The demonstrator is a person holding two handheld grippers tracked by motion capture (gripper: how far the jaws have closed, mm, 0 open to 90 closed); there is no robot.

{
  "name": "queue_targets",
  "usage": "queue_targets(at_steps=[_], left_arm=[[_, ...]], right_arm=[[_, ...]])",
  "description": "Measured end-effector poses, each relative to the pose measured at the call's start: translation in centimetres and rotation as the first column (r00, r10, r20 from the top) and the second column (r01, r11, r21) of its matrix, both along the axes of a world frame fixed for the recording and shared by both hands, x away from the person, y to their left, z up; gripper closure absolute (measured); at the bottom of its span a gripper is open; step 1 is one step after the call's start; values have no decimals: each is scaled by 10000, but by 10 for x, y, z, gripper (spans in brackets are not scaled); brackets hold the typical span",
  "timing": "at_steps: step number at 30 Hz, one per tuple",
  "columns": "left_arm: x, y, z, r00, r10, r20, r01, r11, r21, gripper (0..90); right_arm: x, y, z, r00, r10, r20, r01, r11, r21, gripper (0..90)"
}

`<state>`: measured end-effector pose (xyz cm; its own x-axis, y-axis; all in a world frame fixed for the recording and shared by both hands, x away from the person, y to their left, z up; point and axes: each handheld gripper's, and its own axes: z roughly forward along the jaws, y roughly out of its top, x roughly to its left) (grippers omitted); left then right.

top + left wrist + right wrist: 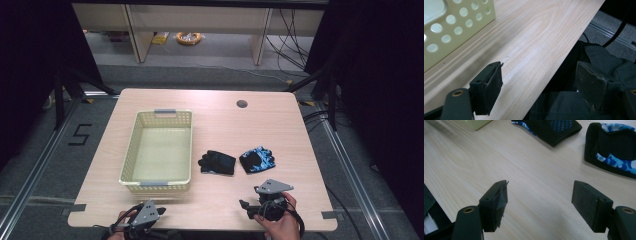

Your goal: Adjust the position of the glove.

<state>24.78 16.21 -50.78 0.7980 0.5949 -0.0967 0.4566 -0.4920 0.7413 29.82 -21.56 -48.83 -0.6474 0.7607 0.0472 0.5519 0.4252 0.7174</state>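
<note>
Table (215, 125) in the high view carried a cream basket (131, 155) at left, with a black glove (218, 162) and a blue-patterned glove (257, 159) side by side to its right. Your left gripper (142, 220) sat at the near edge, your right gripper (255, 206) just short of the gloves.

Left gripper view: your jaws stood wide apart over the table edge, basket corner (451, 27) beyond.

Right gripper view: your jaws stood wide, holding nothing, both gloves (554, 128) ahead
</note>
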Motion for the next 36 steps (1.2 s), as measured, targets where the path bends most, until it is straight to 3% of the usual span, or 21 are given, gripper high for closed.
queue_targets(at_steps=[1,3,4,5,6,7,8,10,14,16,17,18,20,23,25,36], left_arm=[[0,0,0,10000,-4,-18,3,10000,-13,219],[-1,-1,0,9999,64,-124,-67,9996,-285,219],[0,0,0,9999,-88,55,88,9998,-155,219],[0,0,0,10000,-79,48,80,9998,-167,219],[0,0,0,10000,-84,53,85,9998,-162,219],[0,0,0,10000,-83,53,84,9998,-163,219],[1,1,1,9997,-201,112,200,9997,105,219],[1,1,1,9998,-185,98,184,9998,75,218],[1,0,1,9999,-87,97,87,9999,-57,218],[0,-1,0,10000,5,52,-4,9997,-244,218],[1,1,1,9999,-137,99,136,9999,30,218],[0,-1,-1,10000,61,-32,-62,9994,-344,217],[-1,-3,-1,9997,214,-135,-221,9985,-497,217],[2,2,1,9998,-132,152,131,9999,57,217],[1,1,0,10000,77,11,-77,9999,-86,217],[0,1,1,10000,66,-5,-66,9997,-222,217]], right_arm=[[0,1,2,9998,-75,-191,76,10000,42,303],[2,2,1,10000,-6,76,6,10000,43,306],[3,3,2,9999,-12,103,11,9999,119,309],[3,4,3,10000,-72,-47,73,9997,231,317],[5,4,4,9999,33,151,-35,9999,151,322],[5,5,4,10000,-32,80,30,9997,233,322],[7,6,5,9999,47,90,-49,9998,171,323],[10,9,5,9992,112,379,-117,9999,124,336],[14,14,7,9996,144,249,-147,9998,105,347],[17,16,8,9978,305,586,-309,9995,63,365],[17,17,10,9987,257,435,-262,9996,100,371],[20,19,11,9979,330,551,-333,9994,43,376],[23,22,12,9967,377,721,-379,9993,13,391],[29,27,13,9958,465,783,-468,9989,29,411],[34,30,13,9940,647,879,-644,9979,-69,425],[58,53,13,9895,1162,863,-1129,9927,-427,488]])
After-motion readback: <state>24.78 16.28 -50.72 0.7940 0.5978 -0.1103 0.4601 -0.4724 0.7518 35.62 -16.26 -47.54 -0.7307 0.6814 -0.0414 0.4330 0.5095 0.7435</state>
